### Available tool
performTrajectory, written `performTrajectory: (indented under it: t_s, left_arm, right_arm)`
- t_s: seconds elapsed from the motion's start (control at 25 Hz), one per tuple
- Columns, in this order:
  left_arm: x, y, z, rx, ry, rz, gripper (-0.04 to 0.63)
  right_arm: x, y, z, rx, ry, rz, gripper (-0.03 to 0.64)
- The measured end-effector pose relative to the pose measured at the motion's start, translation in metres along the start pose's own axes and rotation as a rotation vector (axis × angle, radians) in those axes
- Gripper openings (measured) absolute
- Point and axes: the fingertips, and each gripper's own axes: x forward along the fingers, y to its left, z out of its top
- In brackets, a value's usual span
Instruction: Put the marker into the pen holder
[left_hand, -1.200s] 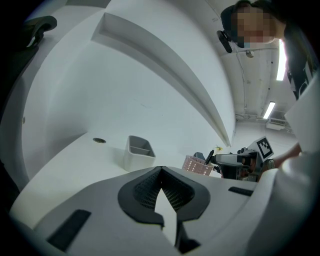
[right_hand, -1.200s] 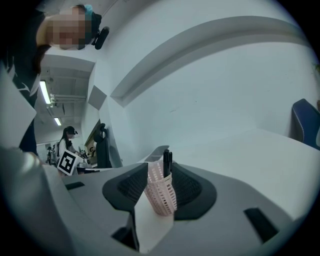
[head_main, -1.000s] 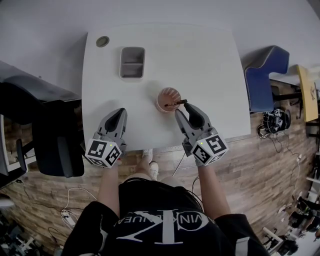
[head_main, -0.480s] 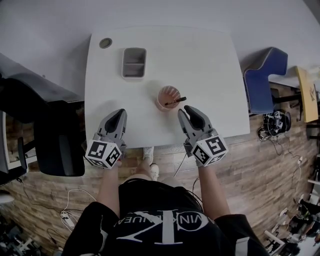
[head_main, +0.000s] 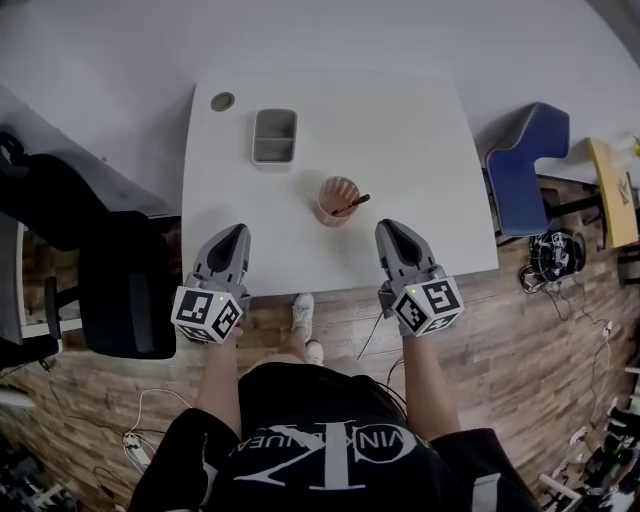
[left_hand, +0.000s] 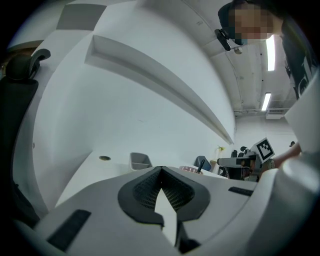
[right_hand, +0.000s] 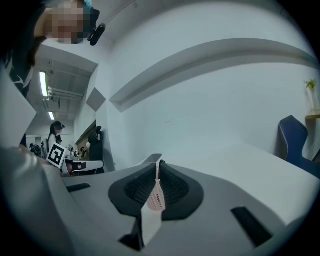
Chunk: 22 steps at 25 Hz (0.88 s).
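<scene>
Work looks finished: the marker (head_main: 352, 205) leans inside the pen holder (head_main: 336, 197) at frame centre. So the left gripper (head_main: 235, 232), jaws together, and the right gripper (head_main: 390, 228), jaws just closed on nothing, sit low in the frame, clear of it.

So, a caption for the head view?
Marker leans in the pen holder; left gripper shut, right gripper just closed its jaws on nothing.

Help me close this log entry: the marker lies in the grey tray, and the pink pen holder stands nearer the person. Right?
No: the head view shows the marker leaning in the pink pen holder, not lying in the grey tray. The pen holder does stand nearer the person.
</scene>
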Motion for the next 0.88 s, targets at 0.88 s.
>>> performTrajectory:
  t_s: [0.88]
  left_arm:
    - [-0.067,-0.011,0.039,0.072,-0.087,0.069,0.014]
  right_arm:
    - [-0.053,0.023,0.029,-0.04,-0.086,0.0,0.035]
